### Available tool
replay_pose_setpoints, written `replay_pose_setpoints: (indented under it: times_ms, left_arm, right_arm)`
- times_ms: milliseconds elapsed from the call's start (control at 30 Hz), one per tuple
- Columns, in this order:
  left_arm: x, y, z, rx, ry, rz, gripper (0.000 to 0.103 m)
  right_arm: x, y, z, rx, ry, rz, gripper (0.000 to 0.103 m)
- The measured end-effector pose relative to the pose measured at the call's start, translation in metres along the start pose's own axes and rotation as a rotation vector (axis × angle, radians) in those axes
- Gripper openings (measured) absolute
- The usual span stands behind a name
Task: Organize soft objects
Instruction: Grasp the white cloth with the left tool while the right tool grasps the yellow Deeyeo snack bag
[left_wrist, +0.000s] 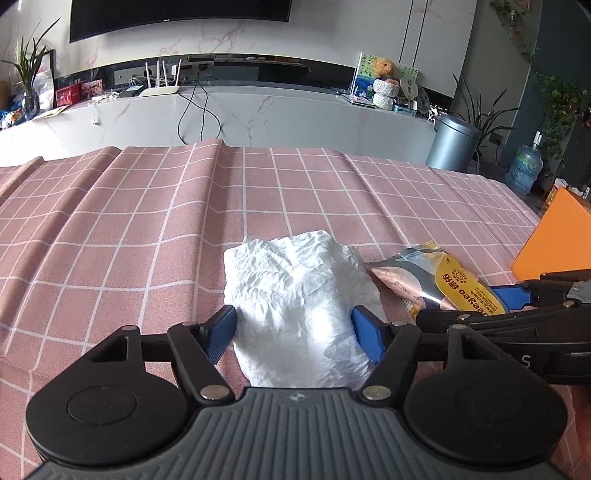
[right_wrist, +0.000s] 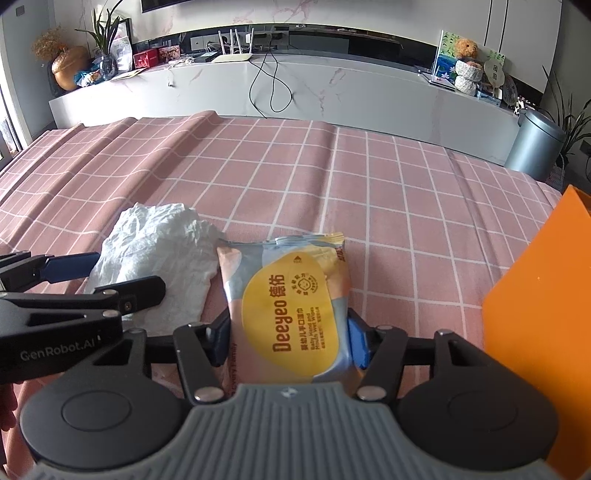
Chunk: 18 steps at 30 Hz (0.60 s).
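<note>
A white crumpled diaper (left_wrist: 295, 295) lies on the pink checked tablecloth (left_wrist: 147, 229). My left gripper (left_wrist: 293, 334) has its blue pads on both sides of it and is shut on it. A pack of wet wipes with a yellow label (right_wrist: 291, 306) lies to its right, also seen in the left wrist view (left_wrist: 439, 284). My right gripper (right_wrist: 290, 341) is shut on the pack, pads on both sides. The diaper also shows in the right wrist view (right_wrist: 159, 254), with the left gripper (right_wrist: 70, 267) on it.
An orange box (right_wrist: 539, 314) stands at the right edge of the table, close to the right gripper; it also shows in the left wrist view (left_wrist: 557, 240). A grey bin (right_wrist: 535, 144) and a white TV counter (right_wrist: 295, 88) stand beyond the table.
</note>
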<state>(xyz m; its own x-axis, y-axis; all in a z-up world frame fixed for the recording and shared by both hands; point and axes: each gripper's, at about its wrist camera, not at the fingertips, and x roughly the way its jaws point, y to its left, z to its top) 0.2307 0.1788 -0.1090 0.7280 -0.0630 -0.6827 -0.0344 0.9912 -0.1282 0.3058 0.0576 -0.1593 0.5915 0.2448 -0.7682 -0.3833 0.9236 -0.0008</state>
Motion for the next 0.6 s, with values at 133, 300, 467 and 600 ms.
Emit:
replay_pose_setpoints:
  times_ms: [133, 300, 467, 600]
  left_arm:
    - [-0.004, -0.006, 0.0, 0.054, -0.018, 0.014, 0.057]
    - [-0.01, -0.02, 0.0, 0.135, -0.055, 0.024, 0.025]
    - [-0.012, -0.014, 0.0, 0.076, -0.06, 0.005, 0.02]
    - [-0.02, -0.004, 0.001, 0.005, -0.066, -0.016, 0.019]
  right_arm:
    - [-0.003, 0.003, -0.002, -0.015, 0.008, -0.005, 0.06]
    - [-0.003, 0.006, -0.002, -0.041, 0.017, -0.011, 0.059]
    - [-0.009, 0.006, -0.001, -0.045, 0.029, -0.002, 0.055]
    - [-0.022, 0.007, -0.009, -0.046, 0.021, 0.009, 0.054]
